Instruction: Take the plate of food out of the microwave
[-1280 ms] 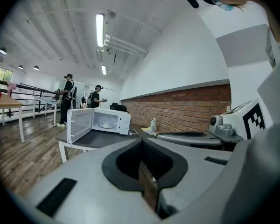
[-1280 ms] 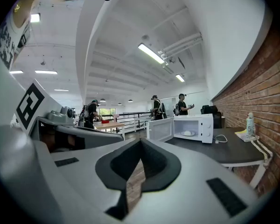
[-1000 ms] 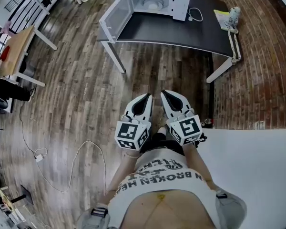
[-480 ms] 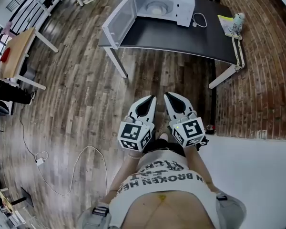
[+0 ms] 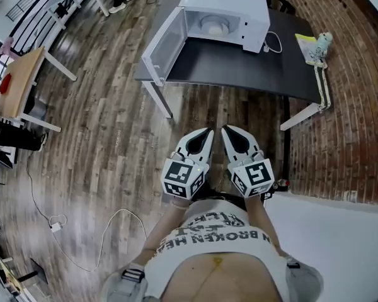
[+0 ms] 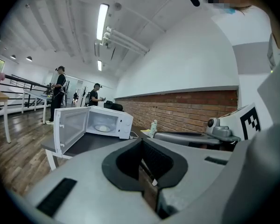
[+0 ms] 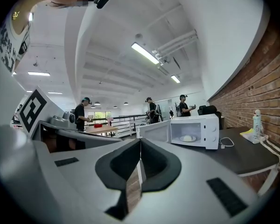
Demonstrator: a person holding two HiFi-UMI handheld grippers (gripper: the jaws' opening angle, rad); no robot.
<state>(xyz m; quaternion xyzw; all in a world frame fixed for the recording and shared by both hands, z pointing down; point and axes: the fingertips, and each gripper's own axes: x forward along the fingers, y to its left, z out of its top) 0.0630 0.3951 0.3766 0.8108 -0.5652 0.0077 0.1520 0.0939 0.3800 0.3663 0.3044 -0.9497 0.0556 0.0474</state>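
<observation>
On the dark table (image 5: pixel 239 65), head view: we see the white microwave (image 5: pixel 225 14), its door (image 5: pixel 162 48) swung wide open on its left side. The plate of food (image 5: pixel 213 25) sits inside the microwave. A white cable (image 5: pixel 274 43) lies just right of the microwave, and a bottle (image 5: pixel 326 39) stands further right of it near the table edge. We hold the left gripper (image 5: pixel 206 132) and right gripper (image 5: pixel 227 131) side by side over the wood floor (image 5: pixel 113 118), well short of the microwave, noses pointed toward it.

Left gripper view: the left gripper (image 6: pixel 142 141) has its jaws pressed together with nothing between them. The microwave (image 6: pixel 121 124) is well beyond the tips. Its door (image 6: pixel 70 129) is open and the plate of food (image 6: pixel 102 128) is inside. The bottle (image 6: pixel 154 127) stands to the right of the microwave. We see two people (image 6: pixel 59 92) standing far behind the microwave.

Right gripper view: the right gripper (image 7: pixel 141 139) also has its jaws closed on nothing. The microwave (image 7: pixel 211 133) is well apart from the tips, with its door (image 7: pixel 154 132) open and the plate of food (image 7: pixel 188 138) inside, untouched. The bottle (image 7: pixel 256 120) is right of the microwave.
</observation>
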